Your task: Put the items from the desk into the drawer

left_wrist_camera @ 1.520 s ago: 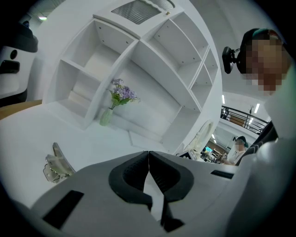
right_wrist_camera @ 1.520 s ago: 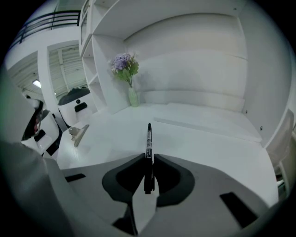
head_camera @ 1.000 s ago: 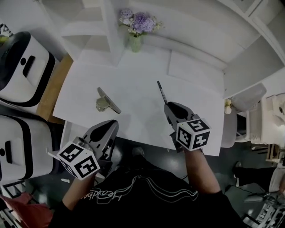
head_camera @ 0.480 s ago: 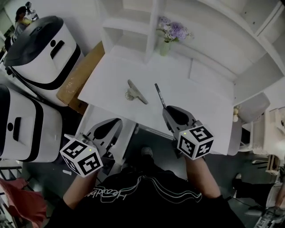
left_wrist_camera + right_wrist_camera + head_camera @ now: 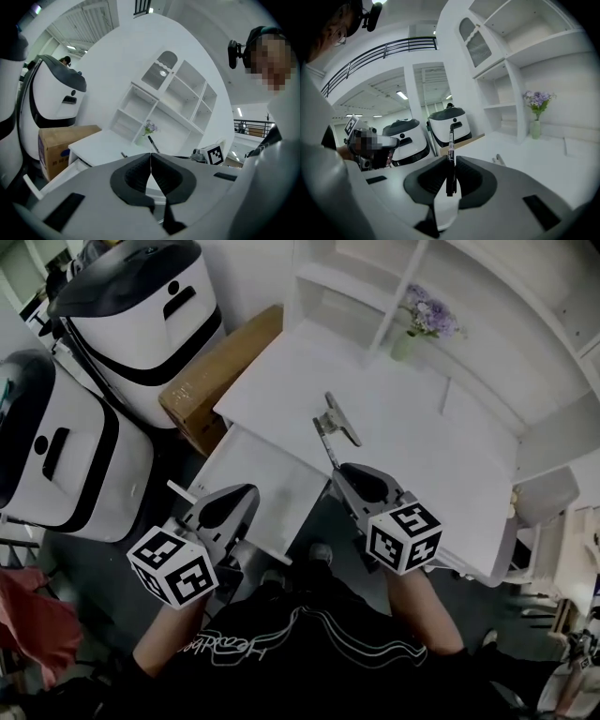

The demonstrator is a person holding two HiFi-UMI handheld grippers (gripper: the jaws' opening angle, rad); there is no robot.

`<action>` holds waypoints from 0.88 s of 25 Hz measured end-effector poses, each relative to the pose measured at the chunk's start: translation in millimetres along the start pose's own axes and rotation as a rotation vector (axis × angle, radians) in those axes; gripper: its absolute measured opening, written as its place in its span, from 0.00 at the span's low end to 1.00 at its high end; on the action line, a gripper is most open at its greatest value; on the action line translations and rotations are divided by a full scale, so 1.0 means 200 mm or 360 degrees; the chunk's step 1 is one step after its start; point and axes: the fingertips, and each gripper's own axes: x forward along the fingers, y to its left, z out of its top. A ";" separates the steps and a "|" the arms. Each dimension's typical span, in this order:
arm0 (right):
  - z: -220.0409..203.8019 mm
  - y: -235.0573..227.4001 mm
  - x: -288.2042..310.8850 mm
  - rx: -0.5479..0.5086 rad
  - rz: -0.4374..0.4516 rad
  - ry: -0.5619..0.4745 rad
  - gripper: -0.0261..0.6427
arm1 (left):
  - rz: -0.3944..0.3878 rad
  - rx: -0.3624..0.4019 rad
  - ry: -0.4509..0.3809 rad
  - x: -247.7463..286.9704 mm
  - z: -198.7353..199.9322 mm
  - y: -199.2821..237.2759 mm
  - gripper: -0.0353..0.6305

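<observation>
A black pen [image 5: 450, 151] stands upright between the jaws of my right gripper [image 5: 450, 160], which is shut on it. In the head view the pen [image 5: 328, 448] pokes out of the right gripper [image 5: 343, 471] over the desk's front edge, beside the open white drawer [image 5: 258, 479]. A metal clip [image 5: 339, 418] lies on the white desk [image 5: 422, 442] just beyond the pen's tip; the right gripper view also shows the clip [image 5: 499, 160]. My left gripper [image 5: 246, 493] hovers over the drawer's near end. Its jaws [image 5: 150, 155] are shut with nothing between them.
A vase of purple flowers [image 5: 412, 334] stands at the back of the desk under white shelves [image 5: 347, 287]. A cardboard box [image 5: 220, 371] sits left of the desk. Two big white-and-black machines [image 5: 75, 456] stand further left.
The view has swung left, bringing the open drawer into sight. Both grippers moved left along the desk's front; the right one still carries the pen, which is now beside the drawer.
</observation>
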 end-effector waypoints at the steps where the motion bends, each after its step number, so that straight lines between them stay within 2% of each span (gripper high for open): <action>1: -0.02 0.04 0.04 -0.0008 0.0022 0.0020 0.15 | 0.0022 -0.0014 -0.0007 -0.04 -0.01 0.03 0.09; 9: -0.25 0.24 0.41 -0.0062 0.0180 0.0212 0.15 | 0.0183 -0.0097 -0.0050 -0.26 -0.08 0.27 0.09; 18: -0.67 0.32 0.77 -0.0269 0.0305 0.0528 0.15 | 0.0364 -0.0209 -0.0079 -0.42 -0.17 0.44 0.09; 22: -0.87 0.32 0.93 -0.0296 0.0346 0.0681 0.15 | 0.0438 -0.0253 -0.0075 -0.46 -0.20 0.52 0.09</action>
